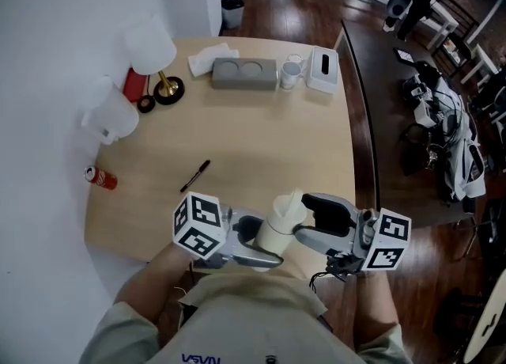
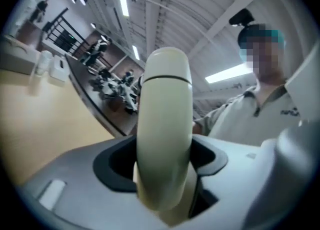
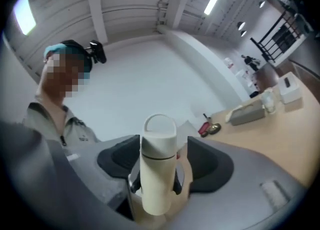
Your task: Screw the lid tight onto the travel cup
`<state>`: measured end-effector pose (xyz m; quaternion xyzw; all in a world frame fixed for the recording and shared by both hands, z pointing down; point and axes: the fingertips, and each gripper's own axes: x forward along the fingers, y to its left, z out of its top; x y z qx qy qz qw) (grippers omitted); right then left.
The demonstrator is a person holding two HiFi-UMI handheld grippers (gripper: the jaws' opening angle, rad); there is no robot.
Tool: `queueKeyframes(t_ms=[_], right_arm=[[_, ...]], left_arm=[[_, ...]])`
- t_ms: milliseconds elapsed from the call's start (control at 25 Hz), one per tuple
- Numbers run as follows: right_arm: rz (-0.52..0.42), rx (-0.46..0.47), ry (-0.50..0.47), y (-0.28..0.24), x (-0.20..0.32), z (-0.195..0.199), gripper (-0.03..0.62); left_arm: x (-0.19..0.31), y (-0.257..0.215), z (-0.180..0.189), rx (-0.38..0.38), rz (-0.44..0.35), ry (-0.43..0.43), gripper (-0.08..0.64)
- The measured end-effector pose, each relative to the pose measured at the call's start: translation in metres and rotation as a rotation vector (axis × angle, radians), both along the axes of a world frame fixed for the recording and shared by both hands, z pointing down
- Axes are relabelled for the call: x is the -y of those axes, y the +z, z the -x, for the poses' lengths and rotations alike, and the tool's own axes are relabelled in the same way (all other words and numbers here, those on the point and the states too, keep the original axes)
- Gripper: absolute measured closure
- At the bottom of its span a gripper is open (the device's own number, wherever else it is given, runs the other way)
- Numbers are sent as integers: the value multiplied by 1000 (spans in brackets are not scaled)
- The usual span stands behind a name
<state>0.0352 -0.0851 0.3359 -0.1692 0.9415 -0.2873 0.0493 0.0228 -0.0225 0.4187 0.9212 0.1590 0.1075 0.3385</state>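
Note:
A cream travel cup (image 1: 277, 234) with a loop-handled lid (image 1: 289, 206) is held in the air over the table's near edge, close to my body. My left gripper (image 1: 254, 250) comes at it from the left and low, and is shut on the cup's body (image 2: 162, 144). The lid's seam (image 2: 167, 78) shows just above those jaws. From the right, my right gripper (image 1: 300, 232) closes on the cup lower down, under the lid (image 3: 160, 134), with dark pads against both sides of the cup (image 3: 158, 184). The lid sits on the cup.
On the wooden table (image 1: 261, 141) lie a black pen (image 1: 195, 175) and a red can (image 1: 101, 178). At its far side stand a grey tray (image 1: 244, 73), a glass mug (image 1: 291, 73), a tissue box (image 1: 322, 70), a lamp (image 1: 168, 89) and a white jug (image 1: 111, 117). A dark cluttered desk (image 1: 395, 117) is on the right.

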Motion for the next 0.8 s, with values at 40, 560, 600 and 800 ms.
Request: queueKeyframes(t_ms=[40,560,600,800], right_arm=[[-26,9,-53,-8,-6,1,300],[-127,15,-386,-35,-47,34,275],[-124,14,-379,-34,-46,35,278],[-125,-39,-278,-21,-31,31,307]], left_arm=[[-7,-9,3,-34,0,59,242],[-46,-27,8,-89,-35,313,242],[-44,-24,8,-79,-43,303,242],[-28,-8,4,-2,-110,198,241]])
